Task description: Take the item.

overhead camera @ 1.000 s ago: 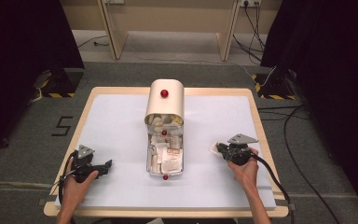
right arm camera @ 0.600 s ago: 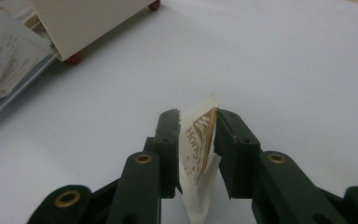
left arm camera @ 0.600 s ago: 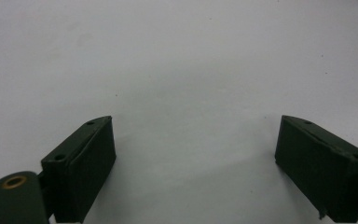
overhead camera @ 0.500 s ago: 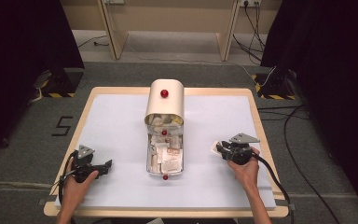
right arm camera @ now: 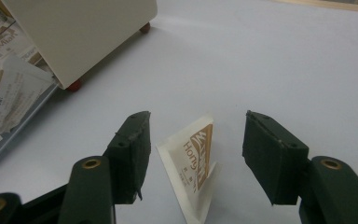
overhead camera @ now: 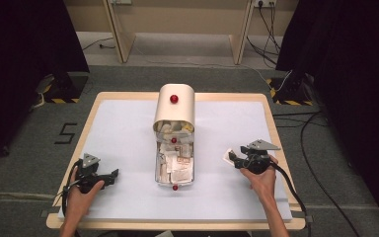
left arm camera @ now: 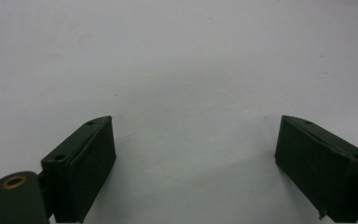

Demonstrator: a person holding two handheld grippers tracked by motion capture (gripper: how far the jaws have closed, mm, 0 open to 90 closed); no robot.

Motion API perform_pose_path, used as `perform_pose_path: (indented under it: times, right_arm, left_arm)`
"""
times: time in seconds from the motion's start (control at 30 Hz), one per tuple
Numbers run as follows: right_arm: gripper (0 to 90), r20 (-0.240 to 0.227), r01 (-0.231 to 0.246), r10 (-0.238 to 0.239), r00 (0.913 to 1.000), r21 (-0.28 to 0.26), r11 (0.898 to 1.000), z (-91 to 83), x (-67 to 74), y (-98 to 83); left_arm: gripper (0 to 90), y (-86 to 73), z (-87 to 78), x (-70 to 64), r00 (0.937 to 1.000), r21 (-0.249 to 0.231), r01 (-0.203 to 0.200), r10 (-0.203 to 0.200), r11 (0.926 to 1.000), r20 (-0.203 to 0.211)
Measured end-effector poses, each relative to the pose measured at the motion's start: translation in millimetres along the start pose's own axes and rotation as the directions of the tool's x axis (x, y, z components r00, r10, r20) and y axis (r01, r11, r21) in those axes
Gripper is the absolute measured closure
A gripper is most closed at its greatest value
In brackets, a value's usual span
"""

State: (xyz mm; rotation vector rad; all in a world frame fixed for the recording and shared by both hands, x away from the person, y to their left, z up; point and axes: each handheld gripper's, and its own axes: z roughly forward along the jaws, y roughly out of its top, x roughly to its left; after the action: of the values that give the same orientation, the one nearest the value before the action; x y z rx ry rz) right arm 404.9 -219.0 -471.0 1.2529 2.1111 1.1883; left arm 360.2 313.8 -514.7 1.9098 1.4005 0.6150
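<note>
Sachet (right arm camera: 193, 161) lies loose between our right gripper's (right arm camera: 193, 156) just-opened jaws; we risk snagging it when withdrawing.

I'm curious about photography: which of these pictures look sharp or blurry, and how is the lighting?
High view: even light on the white table sheet, dark curtains at both sides, fine detail soft. Left gripper view: the black claw pads are slightly soft, the sheet plain with faint shadow. Right gripper view: the brown-printed white paper packet between the open claw is fairly sharp; the cream box behind is blurrier.
</note>
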Motion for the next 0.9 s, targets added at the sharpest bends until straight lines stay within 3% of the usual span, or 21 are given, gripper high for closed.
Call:
perform_pose_path:
  times: [0.5, 0.9]
  right_arm:
    - [36.5, -0.008, -0.019, 0.019, 0.9998, -0.009, 1.0, -7.6, 0.8, 0.4]
    - [35.0, -0.012, 0.008, -0.009, 0.9999, -0.016, 1.0, -12.5, 6.7, 3.5]
  left_arm:
    - [11.3, 0.0, 0.0, 0.0, 1.0, 0.0, 0.0, 0.0, 1.0, 0.0]
    - [11.3, 0.0, 0.0, 0.0, 1.0, 0.0, 0.0, 0.0, 1.0, 0.0]
